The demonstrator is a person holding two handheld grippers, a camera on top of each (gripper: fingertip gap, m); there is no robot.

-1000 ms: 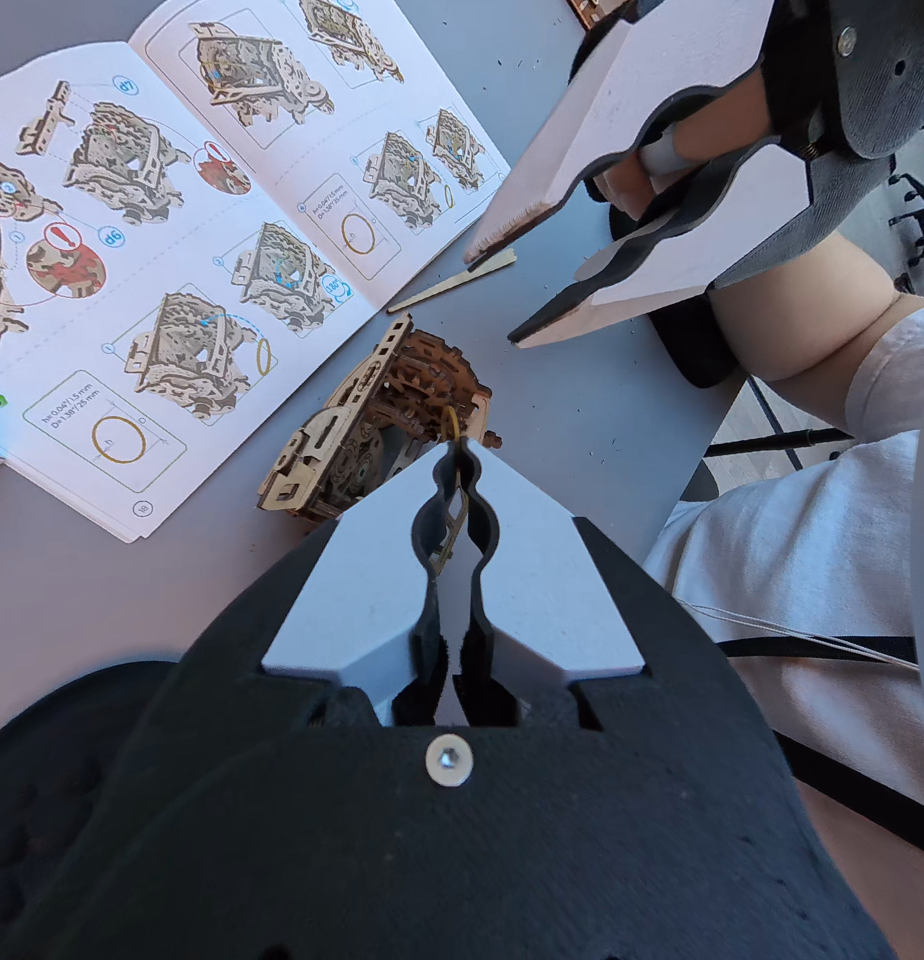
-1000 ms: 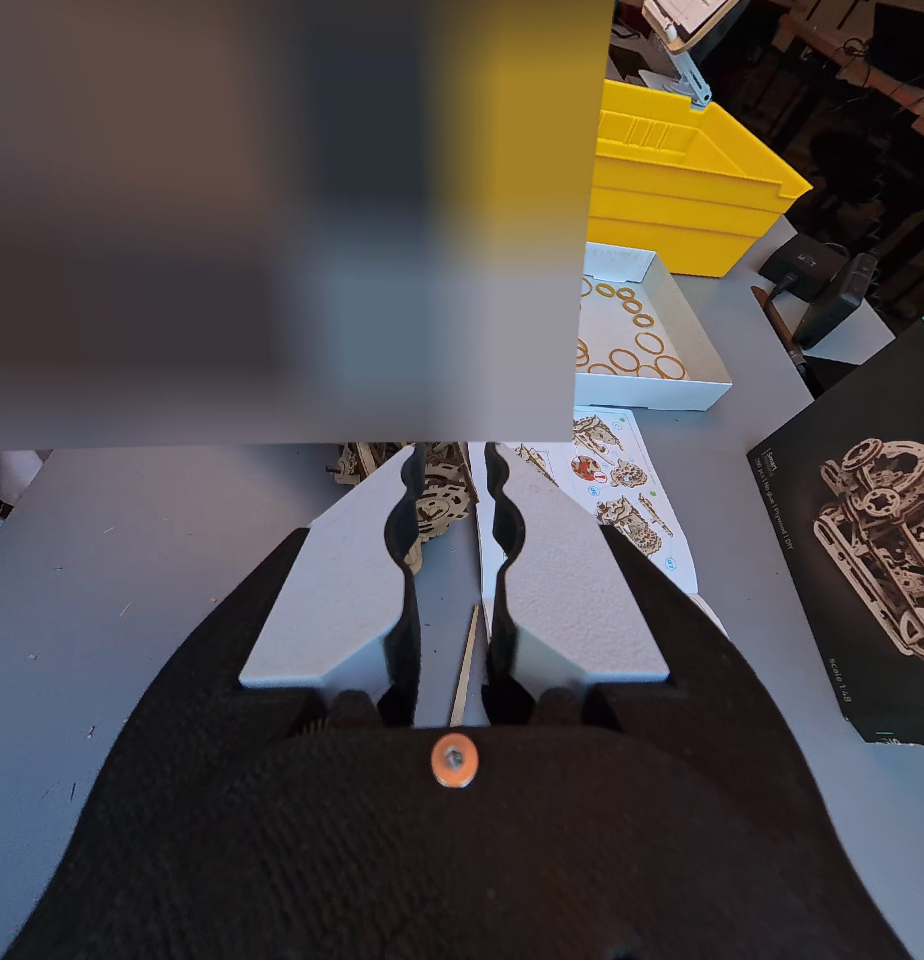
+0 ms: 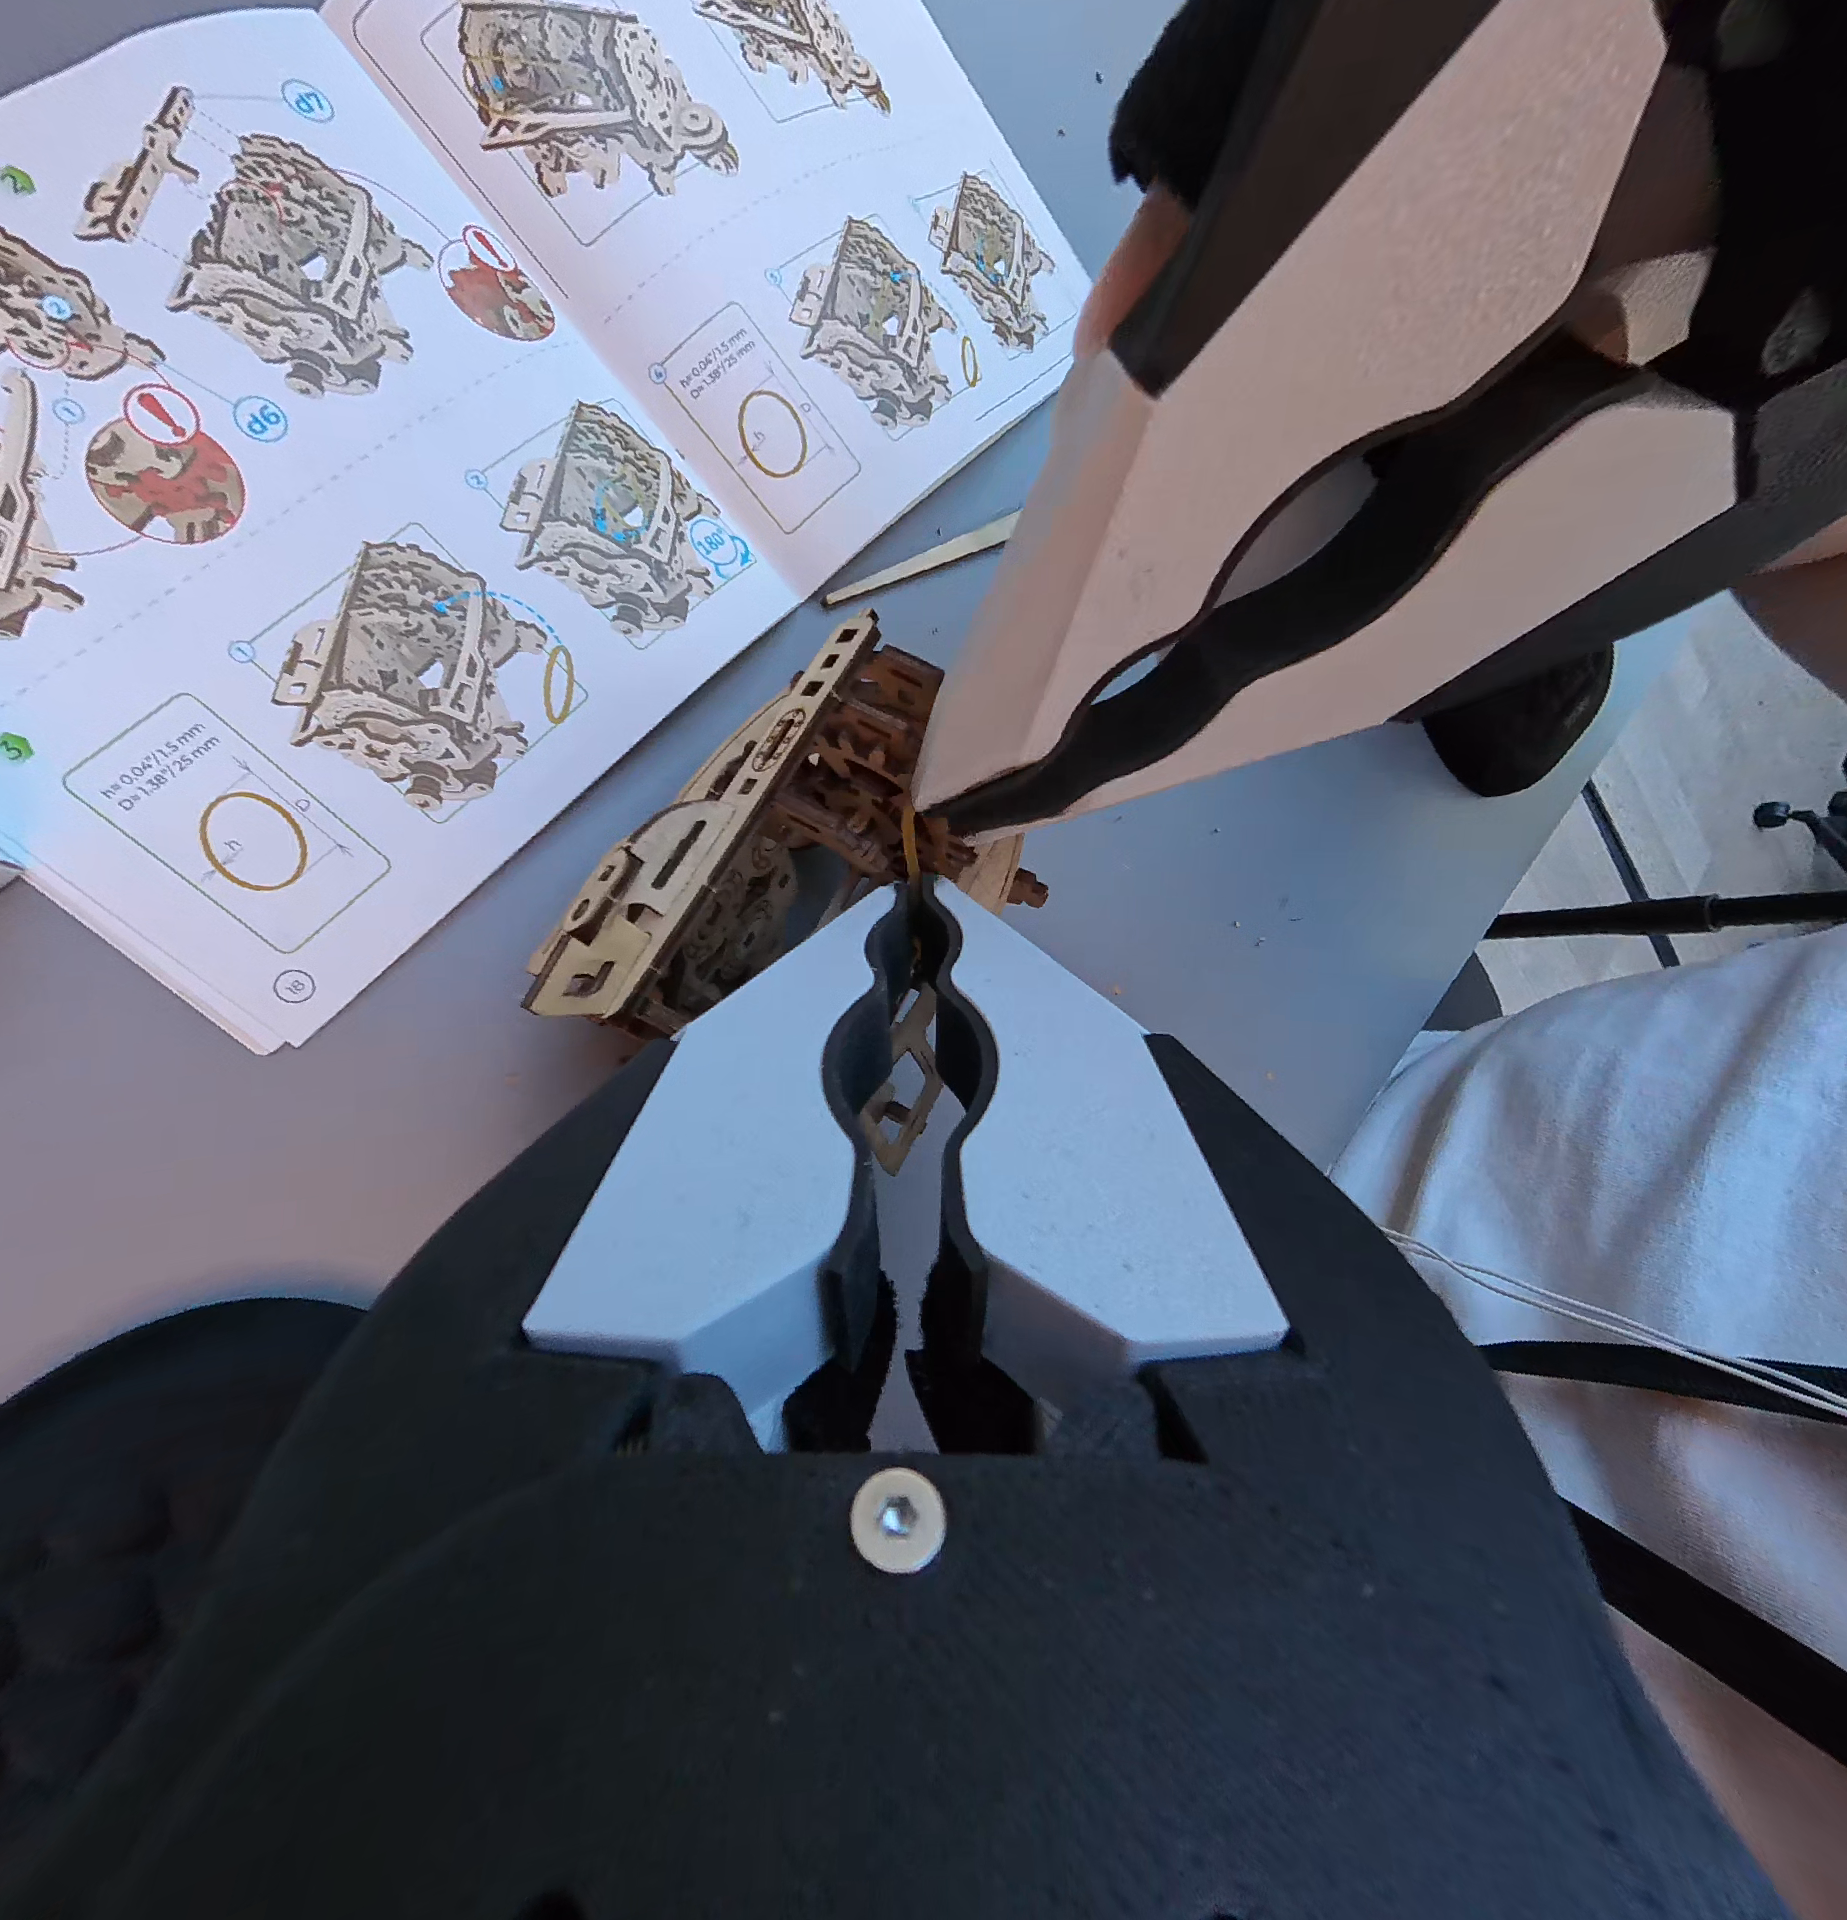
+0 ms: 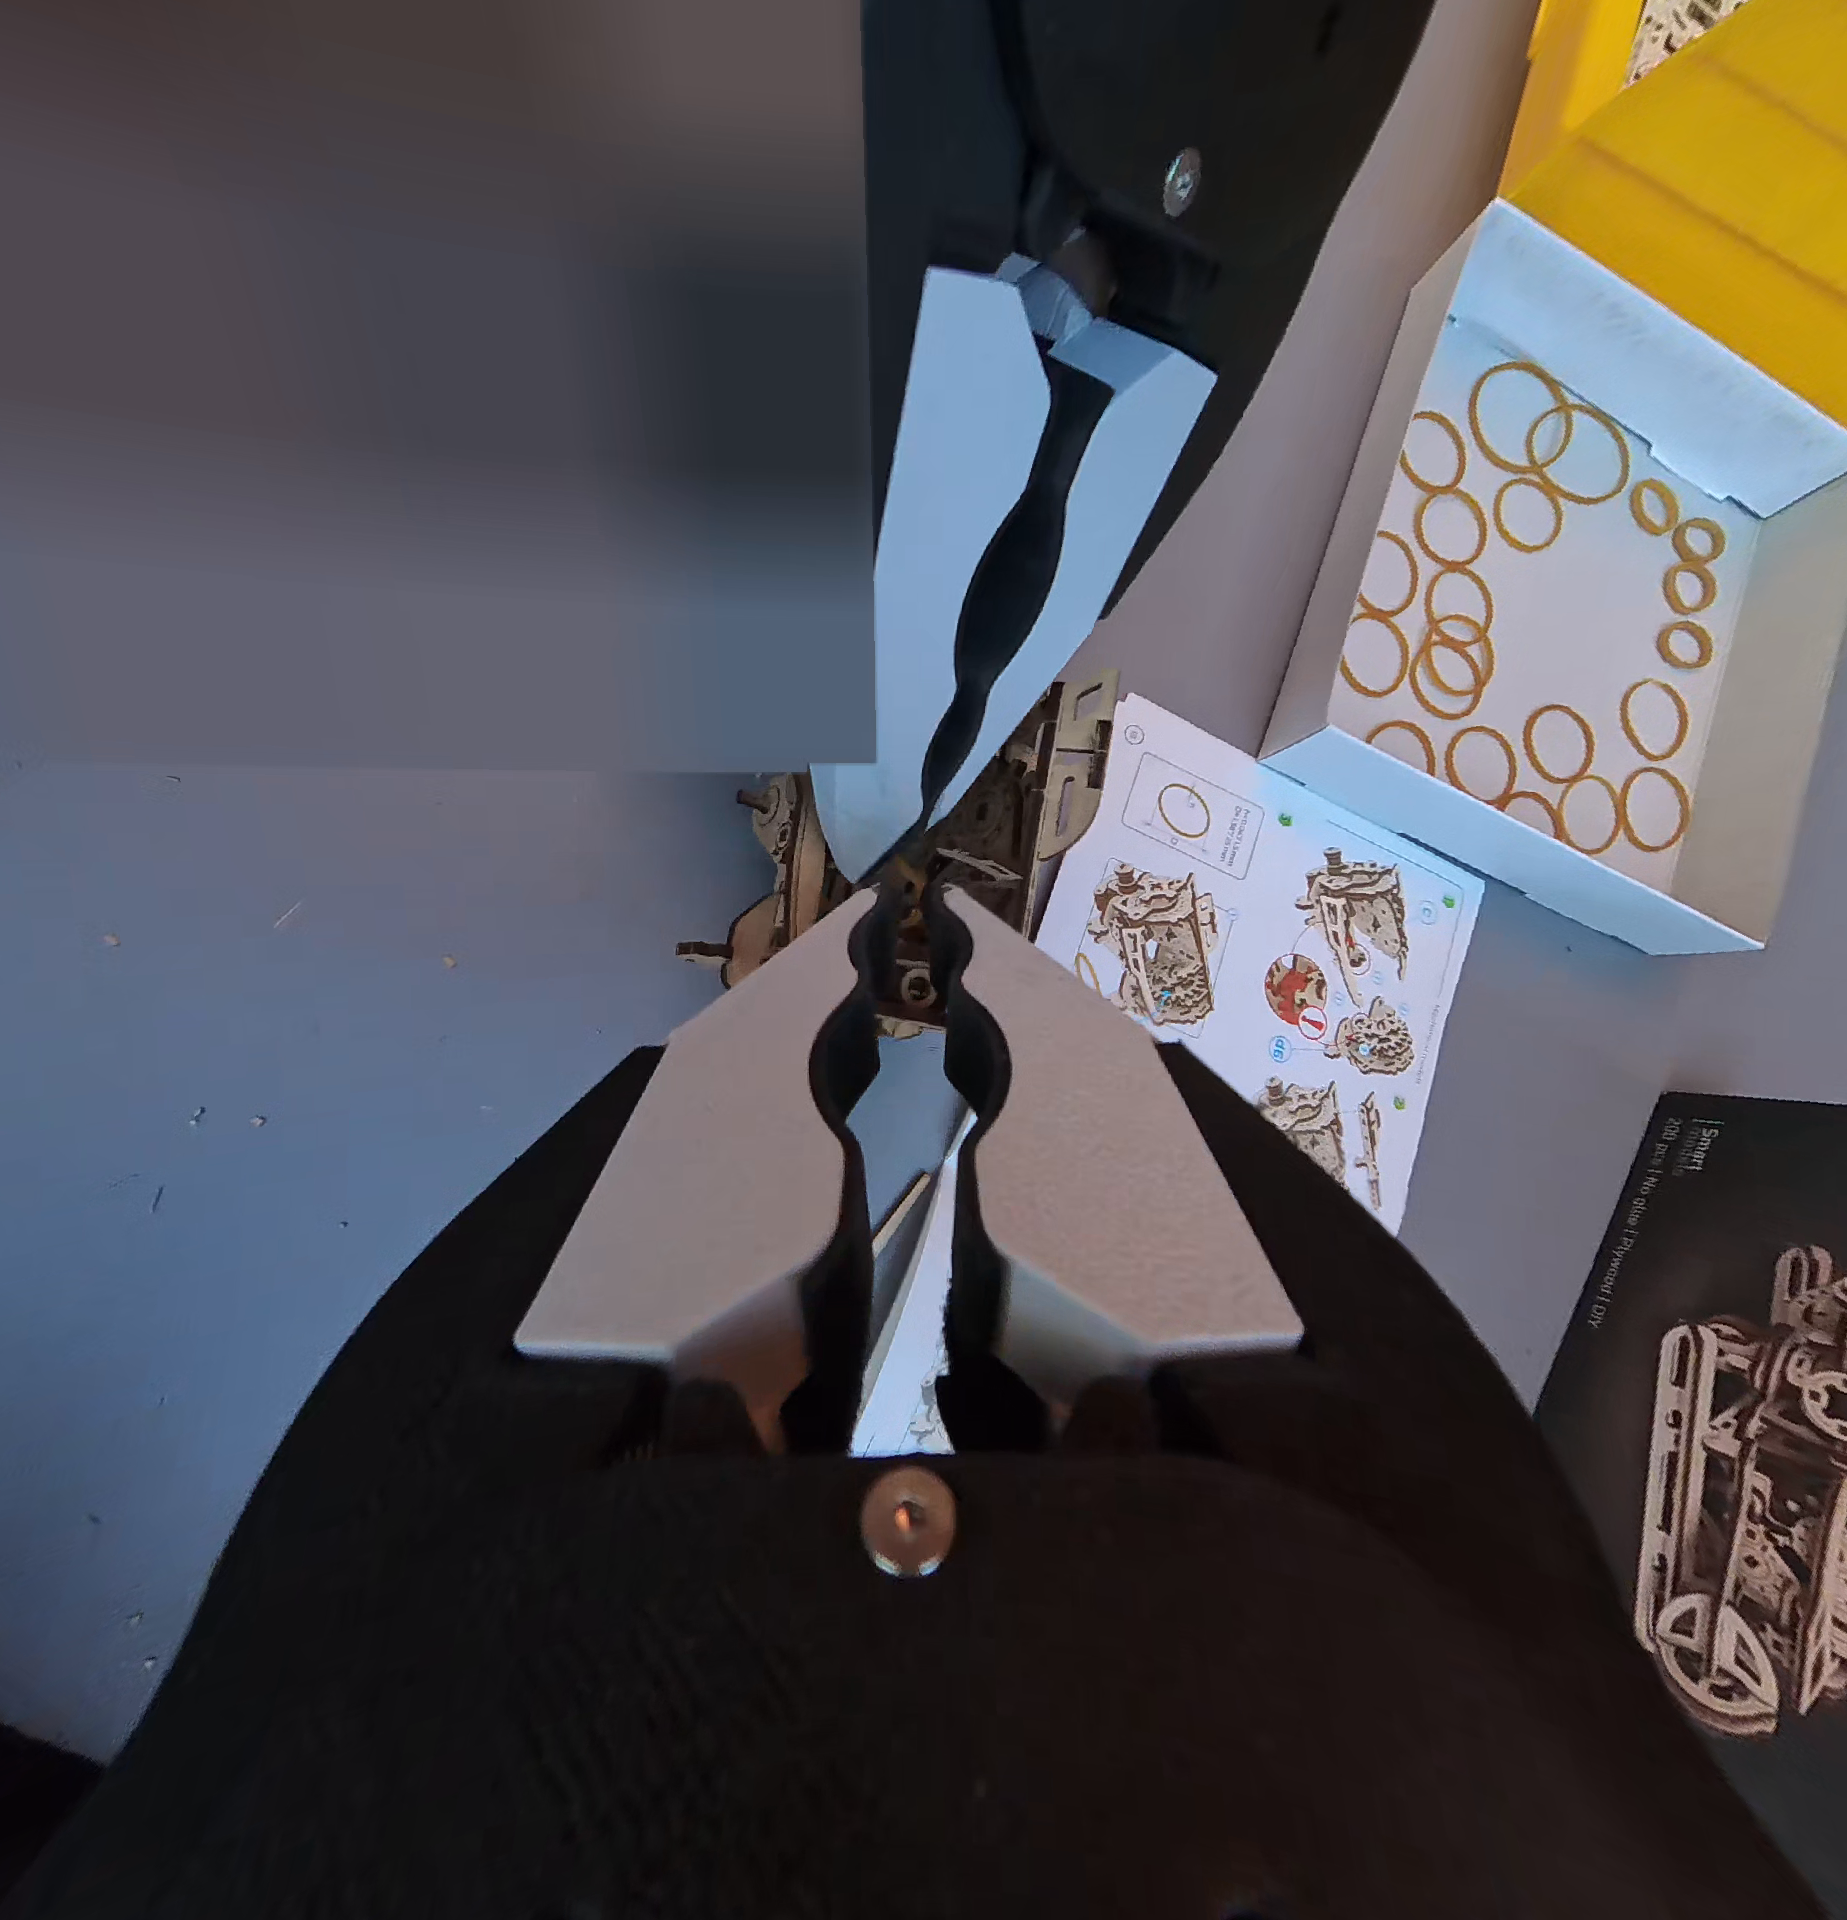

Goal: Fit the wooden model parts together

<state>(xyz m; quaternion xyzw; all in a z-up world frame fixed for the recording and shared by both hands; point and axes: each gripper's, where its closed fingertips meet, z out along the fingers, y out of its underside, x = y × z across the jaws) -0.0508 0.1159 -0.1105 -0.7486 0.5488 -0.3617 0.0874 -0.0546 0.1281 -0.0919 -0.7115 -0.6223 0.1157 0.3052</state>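
- Our left gripper (image 3: 917,904) had its tips pressed together on a thin yellow rubber band (image 3: 910,844) at the top of the wooden model (image 3: 753,862), with a small flat wooden part (image 3: 903,1081) visible in the hollow between its pads.
- The wooden model lay tilted on the grey table (image 3: 223,1122), just beside the lower edge of the open instruction booklet (image 3: 379,436).
- Our right gripper (image 3: 940,826) came in from above right, its tips nearly closed and touching the model at the band; we could not tell whether it pinched anything.
- A thin wooden stick (image 3: 919,566) lay by the booklet's edge.
- In the right wrist view, a white tray (image 4: 1345,665) of rubber bands (image 4: 1521,582) sat past the booklet, a black box (image 4: 1729,1403) to its right.
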